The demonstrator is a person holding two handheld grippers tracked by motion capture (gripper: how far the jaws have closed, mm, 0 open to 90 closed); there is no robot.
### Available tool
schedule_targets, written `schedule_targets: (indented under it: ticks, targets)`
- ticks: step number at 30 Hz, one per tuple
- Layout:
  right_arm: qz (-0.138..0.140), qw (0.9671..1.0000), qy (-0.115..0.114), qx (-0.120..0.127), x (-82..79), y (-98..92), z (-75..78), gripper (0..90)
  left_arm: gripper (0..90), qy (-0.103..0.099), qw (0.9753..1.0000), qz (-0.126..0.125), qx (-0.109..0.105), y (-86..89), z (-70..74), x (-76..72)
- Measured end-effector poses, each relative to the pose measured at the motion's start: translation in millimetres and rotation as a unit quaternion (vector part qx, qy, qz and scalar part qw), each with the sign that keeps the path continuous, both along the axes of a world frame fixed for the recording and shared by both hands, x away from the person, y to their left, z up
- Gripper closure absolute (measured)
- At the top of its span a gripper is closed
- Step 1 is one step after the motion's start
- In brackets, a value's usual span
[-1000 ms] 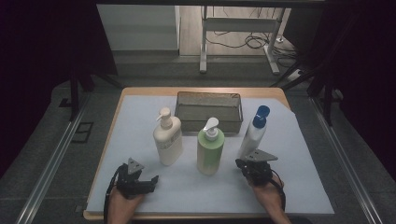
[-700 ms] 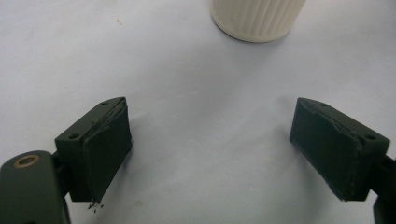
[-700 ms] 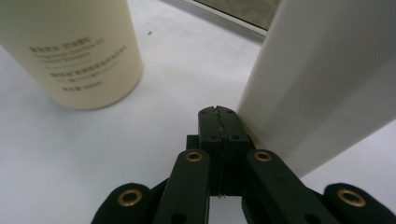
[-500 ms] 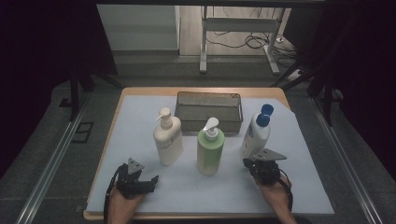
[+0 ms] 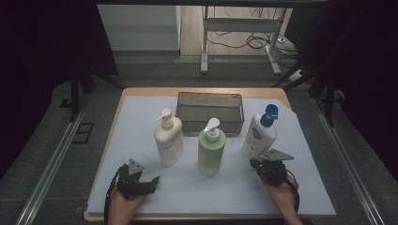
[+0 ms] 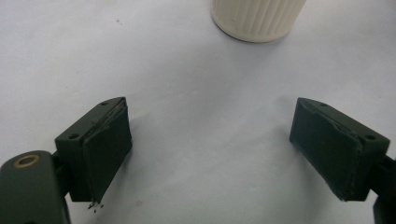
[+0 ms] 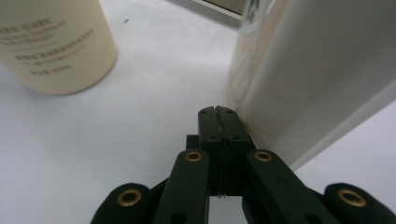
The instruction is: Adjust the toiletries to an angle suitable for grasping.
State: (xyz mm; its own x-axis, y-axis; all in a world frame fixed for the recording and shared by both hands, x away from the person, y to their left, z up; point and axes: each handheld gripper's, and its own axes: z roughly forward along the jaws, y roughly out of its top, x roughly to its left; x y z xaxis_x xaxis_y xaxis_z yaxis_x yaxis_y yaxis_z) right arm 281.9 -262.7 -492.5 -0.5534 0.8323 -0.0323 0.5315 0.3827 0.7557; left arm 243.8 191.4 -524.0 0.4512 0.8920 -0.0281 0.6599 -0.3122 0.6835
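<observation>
A dark mesh tray [image 5: 210,101] is seen at the far middle of the table, and nothing can be made out inside it. Three bottles are stood upright in front of it: a cream pump bottle [image 5: 168,139] at the left, a green pump bottle [image 5: 211,150] in the middle, and a white bottle with a blue cap [image 5: 259,133] at the right, tilted slightly. What the bottles hold cannot be told. The right gripper [image 5: 264,165] is held at the foot of the white bottle [image 7: 317,79]; in the right gripper view its jaws are pressed together with nothing between them, their tips lying just beside the bottle's lower wall, and whether they touch it cannot be told. The cream bottle [image 7: 51,44] is seen farther off at the left of that view. The left gripper [image 5: 149,182] is rested low at the near left of the table, well apart from the bottles; in the left gripper view its jaws are spread wide over bare sheet, with the ribbed base of the cream bottle [image 6: 257,18] ahead of them. The table [image 5: 117,112] is wooden and is covered with a pale sheet [image 5: 141,117]. Beyond it, a grey floor, cables [image 5: 248,42] and a metal stand [image 5: 234,28] are seen; dark curtains are hung at both sides.
</observation>
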Motion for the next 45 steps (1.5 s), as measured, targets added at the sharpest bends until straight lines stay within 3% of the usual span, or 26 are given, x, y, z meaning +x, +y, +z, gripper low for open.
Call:
schedule_targets:
  ticks: [9,12,14,18,25,35,45]
  targets:
    - [-0.003,1.0,0.005,0.005,3.4,-13.0,-0.7,87.2,12.4,0.0,1.0,0.0,0.0,0.0,0.0,0.0]
    - [0.005,0.9999,0.008,-0.008,2.4,-8.0,-2.6,78.9,12.4,0.0,1.0,0.0,0.0,0.1,0.0,0.0]
    - [0.006,0.9999,0.005,-0.014,1.5,-6.8,-2.0,78.3,12.4,0.0,1.0,0.0,0.0,0.1,0.0,0.1]
    - [0.015,0.9999,0.0,0.003,-2.4,-8.1,5.3,73.0,12.4,0.0,1.0,0.0,0.0,0.1,0.0,0.1]
    - [0.027,0.9992,0.023,0.016,-12.7,-16.2,6.9,60.0,12.4,0.0,1.0,0.0,0.0,0.1,-0.1,0.0]
    - [0.023,0.9993,0.012,0.028,-25.3,-30.2,21.5,51.6,12.4,-0.001,1.0,0.0,0.0,0.0,-0.2,-0.1]
    - [0.013,0.9991,0.008,0.039,-24.7,-44.4,34.0,42.2,12.4,-0.001,1.0,0.0,0.0,0.0,-0.3,-0.2]
